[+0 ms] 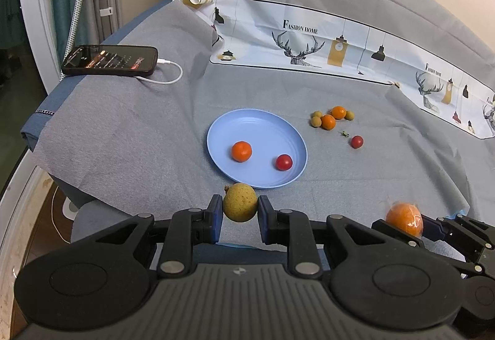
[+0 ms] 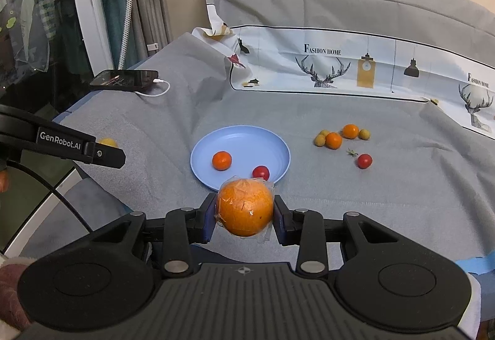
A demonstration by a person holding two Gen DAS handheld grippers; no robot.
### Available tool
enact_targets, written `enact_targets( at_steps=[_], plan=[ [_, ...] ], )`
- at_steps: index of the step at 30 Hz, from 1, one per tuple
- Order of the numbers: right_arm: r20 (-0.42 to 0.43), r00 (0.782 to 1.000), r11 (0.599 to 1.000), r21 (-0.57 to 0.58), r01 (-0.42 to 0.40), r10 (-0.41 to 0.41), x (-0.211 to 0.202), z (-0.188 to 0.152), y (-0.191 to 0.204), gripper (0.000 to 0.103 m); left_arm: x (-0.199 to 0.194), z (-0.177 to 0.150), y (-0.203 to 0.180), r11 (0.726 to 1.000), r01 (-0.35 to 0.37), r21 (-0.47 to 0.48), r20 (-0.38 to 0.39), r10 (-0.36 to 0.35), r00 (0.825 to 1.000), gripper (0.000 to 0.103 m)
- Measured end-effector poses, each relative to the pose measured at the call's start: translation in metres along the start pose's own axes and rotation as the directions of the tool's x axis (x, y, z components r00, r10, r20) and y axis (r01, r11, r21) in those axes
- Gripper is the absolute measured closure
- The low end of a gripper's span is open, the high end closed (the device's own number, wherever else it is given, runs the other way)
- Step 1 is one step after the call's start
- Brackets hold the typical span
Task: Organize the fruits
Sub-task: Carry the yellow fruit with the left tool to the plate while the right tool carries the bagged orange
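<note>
The words "Fashion home" are showing in dark letters on the white printed cloth point(image 2: 340, 61) at the back of the bed, just above a deer head drawing, and they are showing again further right on it. The name "GenRobot.AI" is standing in white letters on the side of the left gripper point(image 2: 102, 151). The phone point(image 1: 109, 60) screen is glowing, but its words are too small to read.

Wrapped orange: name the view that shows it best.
Right wrist view: the wrapped orange fills the centre, clamped in the right gripper, film visible. The left wrist view catches it only small, blurred, near the right edge.
</note>
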State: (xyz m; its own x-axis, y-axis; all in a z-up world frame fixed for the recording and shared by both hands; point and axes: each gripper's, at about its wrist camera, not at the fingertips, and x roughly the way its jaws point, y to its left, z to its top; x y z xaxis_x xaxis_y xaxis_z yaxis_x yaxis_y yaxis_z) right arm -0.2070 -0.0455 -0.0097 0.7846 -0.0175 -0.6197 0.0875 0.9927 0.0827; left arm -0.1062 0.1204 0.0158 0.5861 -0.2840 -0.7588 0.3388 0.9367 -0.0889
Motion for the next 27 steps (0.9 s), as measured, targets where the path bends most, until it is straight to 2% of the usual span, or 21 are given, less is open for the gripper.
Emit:
enact_targets(
  at_steps=[16,27],
  plan=[
    [-0.035,0.999,1.000,0.010,0.003,-0.003,0.012,0.000,0.000,0.065,0.012,0.006,0.004,1.000,0.003,-0.010,-0.017,-0.003,1.000,0.077],
    [-0.074,0.997,1.000,0.023,0.013,-0.012,0.036,0.007,-0.004,0.065,0.034,0.022,0.009,1.000,0.006,-0.029,-0.037,-0.008,0.999,0.077]
  ],
)
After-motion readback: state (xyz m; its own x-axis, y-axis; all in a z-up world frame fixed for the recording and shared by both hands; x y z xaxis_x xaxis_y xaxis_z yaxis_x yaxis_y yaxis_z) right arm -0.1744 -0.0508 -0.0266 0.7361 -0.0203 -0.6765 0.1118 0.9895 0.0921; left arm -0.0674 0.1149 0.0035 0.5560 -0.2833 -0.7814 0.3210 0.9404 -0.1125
